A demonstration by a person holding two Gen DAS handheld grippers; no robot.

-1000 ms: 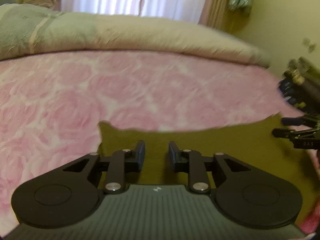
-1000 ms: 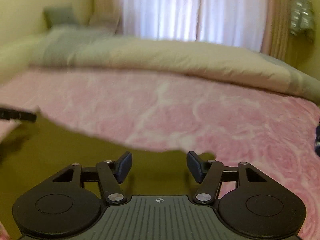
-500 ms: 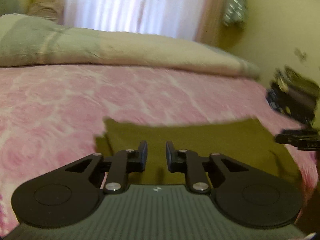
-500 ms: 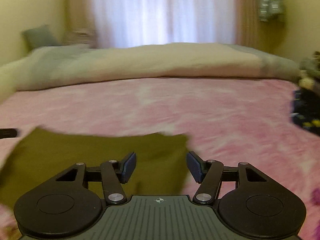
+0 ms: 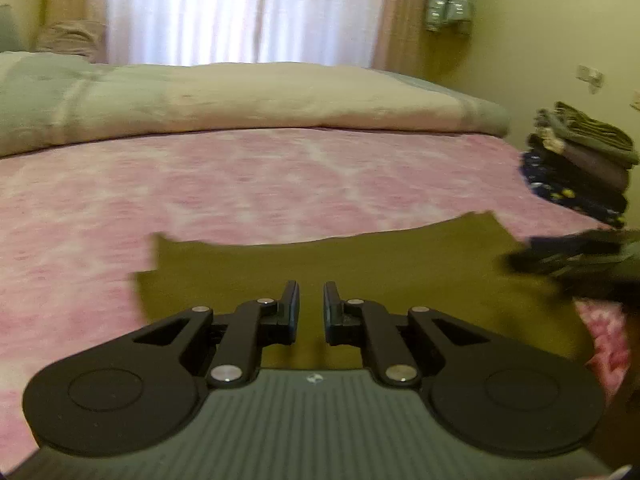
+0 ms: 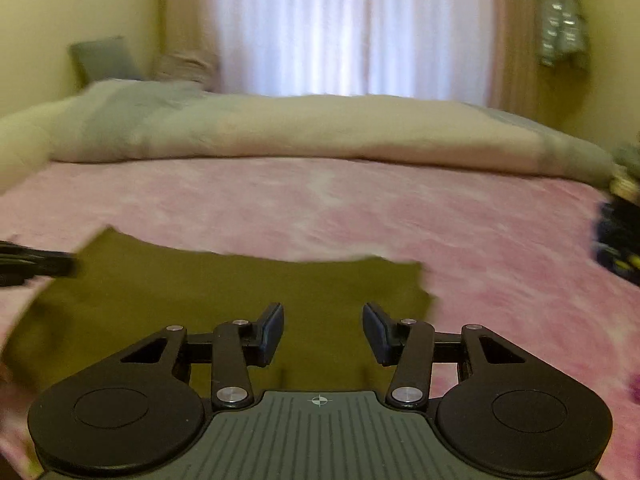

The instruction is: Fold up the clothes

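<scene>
An olive green cloth [image 5: 360, 268] lies flat on the pink blanket [image 5: 248, 184] of a bed, under both claws. The left claw [image 5: 311, 306] is narrow and closing with nothing gripped; the right claw [image 6: 323, 330] stands half wide, also closing, empty. A stack of folded clothes [image 5: 580, 164] sits at the bed's right edge.

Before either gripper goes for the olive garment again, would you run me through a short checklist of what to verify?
1. olive garment lies flat on the pink bedspread: ok.
2. left gripper empty: ok; jaws closing, nothing between them.
3. right gripper empty: ok; jaws closing, gap still wide.
4. Far edge of the garment even: not ok; the left corner steps inward.
5. stack of folded clothes clear of the garment: ok.
6. Near hem aligned: cannot tell, hidden under the grippers.
</scene>
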